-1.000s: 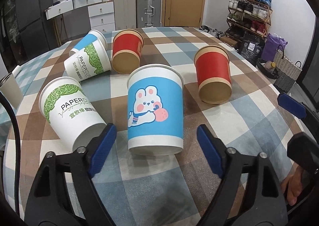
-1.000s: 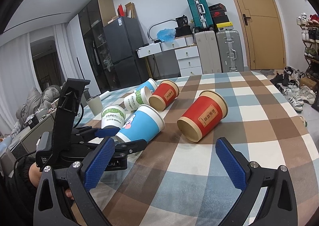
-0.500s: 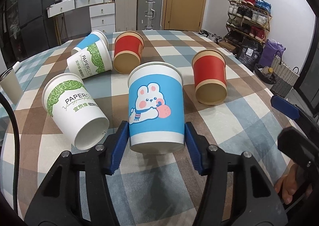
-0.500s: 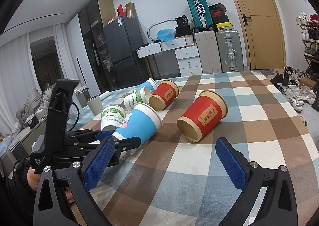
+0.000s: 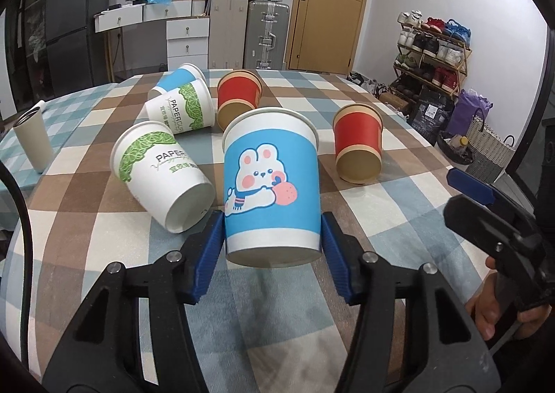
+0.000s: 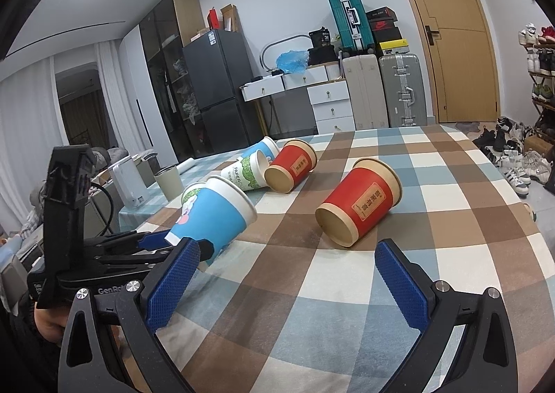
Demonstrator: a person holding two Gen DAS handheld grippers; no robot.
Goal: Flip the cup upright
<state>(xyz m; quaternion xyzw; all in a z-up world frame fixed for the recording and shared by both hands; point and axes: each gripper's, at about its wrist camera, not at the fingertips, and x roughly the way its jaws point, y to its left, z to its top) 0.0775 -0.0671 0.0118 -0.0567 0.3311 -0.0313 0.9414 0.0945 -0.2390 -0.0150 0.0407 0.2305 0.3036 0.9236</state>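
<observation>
My left gripper (image 5: 270, 247) is shut on the blue bunny cup (image 5: 270, 181), its blue pads against both sides near the base. The cup is lifted off the checked tablecloth (image 5: 104, 247) and tilts, rim pointing away and up. In the right wrist view the same cup (image 6: 218, 216) hangs at the left in the left gripper (image 6: 166, 242). My right gripper (image 6: 284, 282) is open and empty, low over the tablecloth, with a red cup (image 6: 360, 205) lying on its side just ahead of it.
Other cups lie on their sides: two green-and-white ones (image 5: 163, 174) (image 5: 180, 108), a blue one (image 5: 177, 79) behind, and two red ones (image 5: 239, 98) (image 5: 359, 146). A grey tumbler (image 5: 33, 139) stands at the left table edge. My right gripper shows at the right (image 5: 492, 216).
My left gripper closed around the blue bunny cup, then lifted it off the cloth and tipped its rim upward. The right gripper has stayed still and open.
</observation>
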